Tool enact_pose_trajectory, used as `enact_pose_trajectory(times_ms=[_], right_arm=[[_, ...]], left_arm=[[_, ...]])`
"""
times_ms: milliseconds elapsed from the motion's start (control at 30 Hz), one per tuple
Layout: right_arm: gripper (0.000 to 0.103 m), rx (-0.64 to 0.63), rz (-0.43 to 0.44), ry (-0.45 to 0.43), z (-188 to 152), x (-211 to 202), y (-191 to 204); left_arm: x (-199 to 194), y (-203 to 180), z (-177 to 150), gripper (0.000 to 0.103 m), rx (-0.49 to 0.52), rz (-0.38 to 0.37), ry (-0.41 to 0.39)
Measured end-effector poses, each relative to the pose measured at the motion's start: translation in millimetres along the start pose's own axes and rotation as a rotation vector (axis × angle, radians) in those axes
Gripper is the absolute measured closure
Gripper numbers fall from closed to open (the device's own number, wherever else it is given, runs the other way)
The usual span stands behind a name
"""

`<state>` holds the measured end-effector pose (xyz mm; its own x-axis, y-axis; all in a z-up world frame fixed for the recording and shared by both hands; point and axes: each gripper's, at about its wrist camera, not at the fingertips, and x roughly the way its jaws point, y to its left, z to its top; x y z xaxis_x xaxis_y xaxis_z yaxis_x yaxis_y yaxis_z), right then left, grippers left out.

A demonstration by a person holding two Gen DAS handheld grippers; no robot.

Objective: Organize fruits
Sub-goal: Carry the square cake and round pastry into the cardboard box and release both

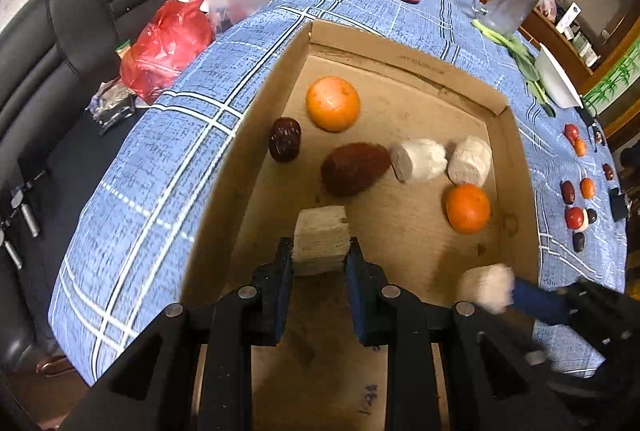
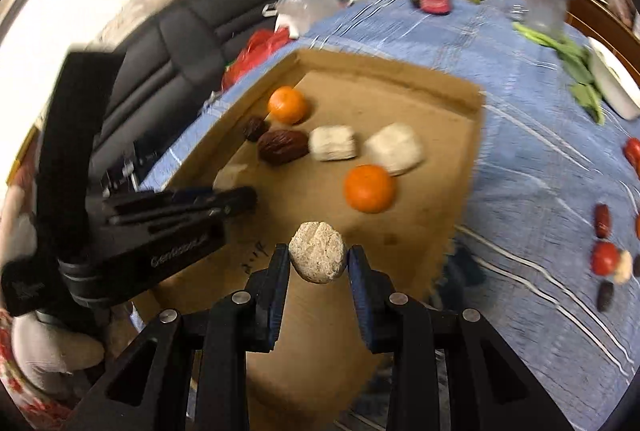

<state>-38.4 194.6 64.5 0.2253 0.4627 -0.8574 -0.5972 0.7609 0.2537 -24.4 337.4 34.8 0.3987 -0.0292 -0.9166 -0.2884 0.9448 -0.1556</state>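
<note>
While both tongs hang over the cardboard box (image 1: 256, 119) on the blue-checked tabletop (image 1: 168, 151), left tongs (image 1: 320, 255) clamp a pale ridged block (image 1: 320, 235); right tongs (image 2: 319, 259) clamp a round pale piece (image 2: 318, 257); two oranges (image 1: 333, 103), dark dates (image 1: 285, 139), white chunks (image 1: 418, 159) lie inside; more fruit (image 1: 575, 218) waits outside, right.

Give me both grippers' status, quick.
Left gripper: shut on a white chunk, over the box.
Right gripper: shut on a round pale piece.
</note>
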Motion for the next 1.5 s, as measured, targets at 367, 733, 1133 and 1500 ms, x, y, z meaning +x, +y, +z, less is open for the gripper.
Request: enact_pose_trajectory(times_ms=[367, 733, 1133, 1500], right_arm=[[0.069, 0.009, -0.077, 0.038, 15.8, 36.6, 13.6], [0.052, 0.044, -0.050, -0.055, -5.9, -12.7, 25.7], [0.043, -0.064, 0.024, -0.087, -59.3, -58.0, 60.3], [0.036, -0.119, 0.086, -0.104, -72.6, -72.2, 68.7]], left_arm=[[-47.3, 46.2, -0.5, 0.070, -0.106, -0.112, -0.098], [-132.2, 60.6, -44.1, 0.052, -0.232, -0.060, -0.269], [-194.3, 25.2, -103.2, 0.049, -0.251, -0.022, -0.344], [-218.1, 16.2, -125.8, 0.048, -0.309, 0.037, -0.379]])
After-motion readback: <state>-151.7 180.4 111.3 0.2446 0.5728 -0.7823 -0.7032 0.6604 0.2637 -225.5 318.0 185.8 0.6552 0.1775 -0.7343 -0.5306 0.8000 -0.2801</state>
